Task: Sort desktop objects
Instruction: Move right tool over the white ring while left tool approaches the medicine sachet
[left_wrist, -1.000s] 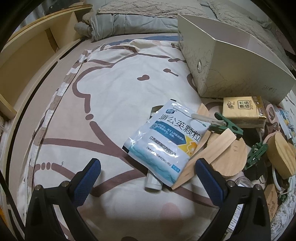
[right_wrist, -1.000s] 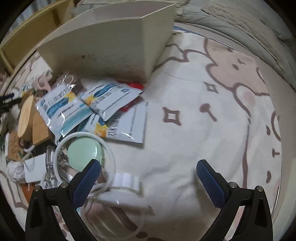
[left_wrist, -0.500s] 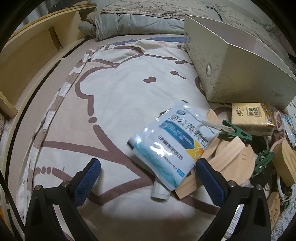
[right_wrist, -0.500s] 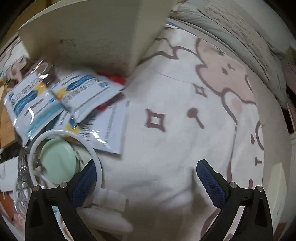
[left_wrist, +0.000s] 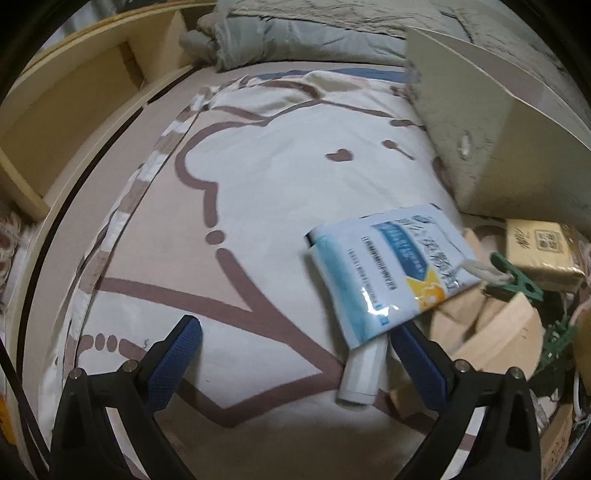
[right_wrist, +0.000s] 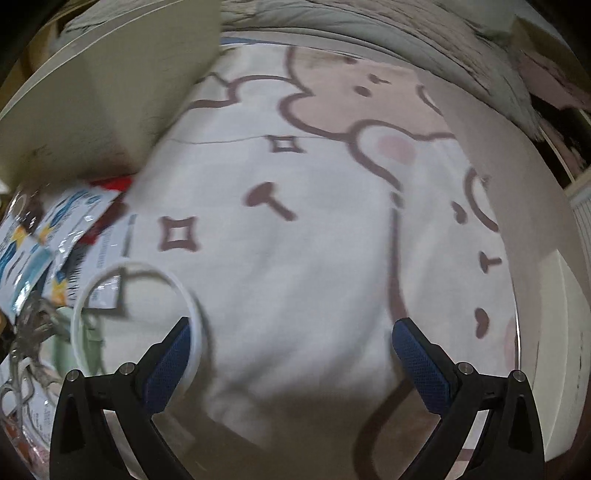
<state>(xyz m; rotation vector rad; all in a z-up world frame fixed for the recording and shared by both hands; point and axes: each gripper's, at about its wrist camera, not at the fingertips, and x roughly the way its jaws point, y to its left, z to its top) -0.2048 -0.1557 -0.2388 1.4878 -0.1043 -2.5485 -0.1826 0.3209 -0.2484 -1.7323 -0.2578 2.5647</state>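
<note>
The left gripper (left_wrist: 293, 354) hangs low over the bed sheet (left_wrist: 280, 192), jaws spread wide and holding nothing. Just ahead of its right finger lies a blue-and-white sachet (left_wrist: 391, 273), tilted, its lower corner covering the top of a small white tube (left_wrist: 364, 373) that pokes out beside that finger. To the right of the sachet sits the clutter: a green clothes peg (left_wrist: 517, 278) clipped on something white, pale wooden pieces (left_wrist: 495, 339) under it, a tan tissue pack (left_wrist: 541, 251) behind. The cream box (left_wrist: 509, 147) stands behind the pile, toward the grey quilt (left_wrist: 295, 33) at the head of the bed, and a wooden frame (left_wrist: 74, 103) runs along the bed's left edge.

Over on the other side, the right gripper (right_wrist: 291, 354) is released too, nothing between its fingers, hovering above bare cartoon-print bed sheet (right_wrist: 314, 258). Its left finger overlaps a white ring (right_wrist: 192, 306) lying on the sheet. More blue-and-white sachets (right_wrist: 55, 225) are heaped at the left, blurred, in front of the cream box (right_wrist: 110, 92). A pale green item (right_wrist: 92, 328) shows inside the ring, too smeared to identify.
</note>
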